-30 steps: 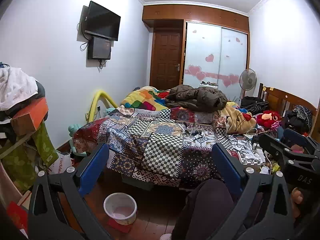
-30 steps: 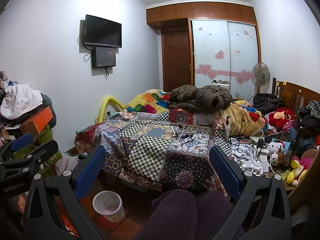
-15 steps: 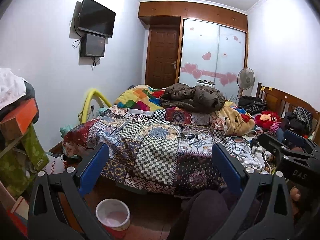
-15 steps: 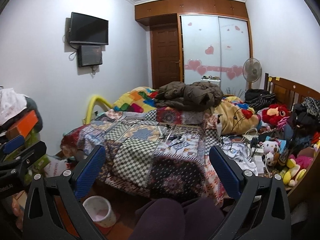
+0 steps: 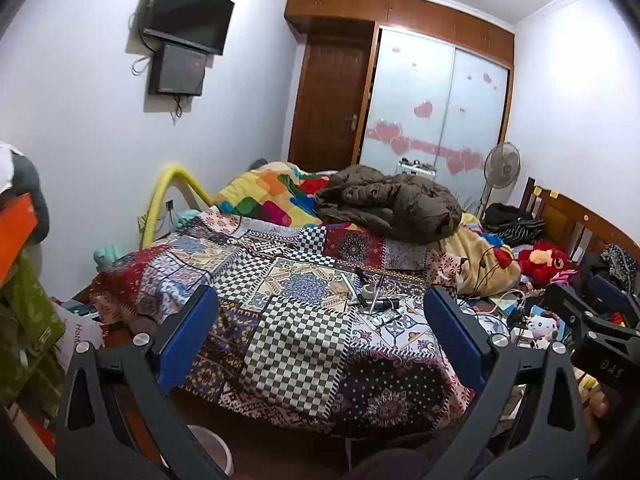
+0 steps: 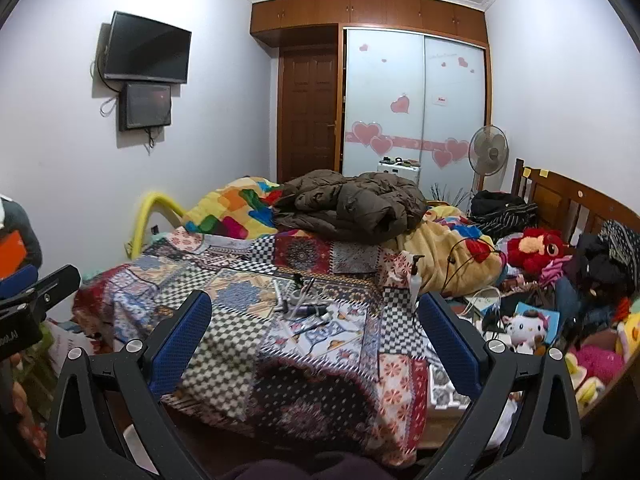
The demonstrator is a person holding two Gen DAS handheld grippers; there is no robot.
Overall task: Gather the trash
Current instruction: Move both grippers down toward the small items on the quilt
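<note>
A bed with a patchwork cover (image 5: pixel 296 344) fills the room. A cluster of small litter, wrappers and tubes (image 5: pixel 374 300), lies mid-bed; it also shows in the right wrist view (image 6: pixel 304 306). My left gripper (image 5: pixel 320 328) is open and empty, held above the bed's near edge. My right gripper (image 6: pixel 316 328) is open and empty, also above the near edge. A white trash bin (image 5: pixel 212 454) stands on the floor at the lower left, mostly hidden by my left gripper. The right gripper's body (image 5: pixel 588 324) shows at the right of the left wrist view.
A brown jacket (image 6: pixel 352 206) and coloured blankets lie at the bed's far end. Plush toys (image 6: pixel 536 248), cables and clutter crowd the right side by the wooden headboard (image 6: pixel 560 200). A fan (image 6: pixel 488 152), wardrobe and door stand behind. Boxes and bags (image 5: pixel 24 280) pile at left.
Both grippers have risen and moved toward the bed. The bin has dropped toward the bottom edge of both views. The jaws stay open.
</note>
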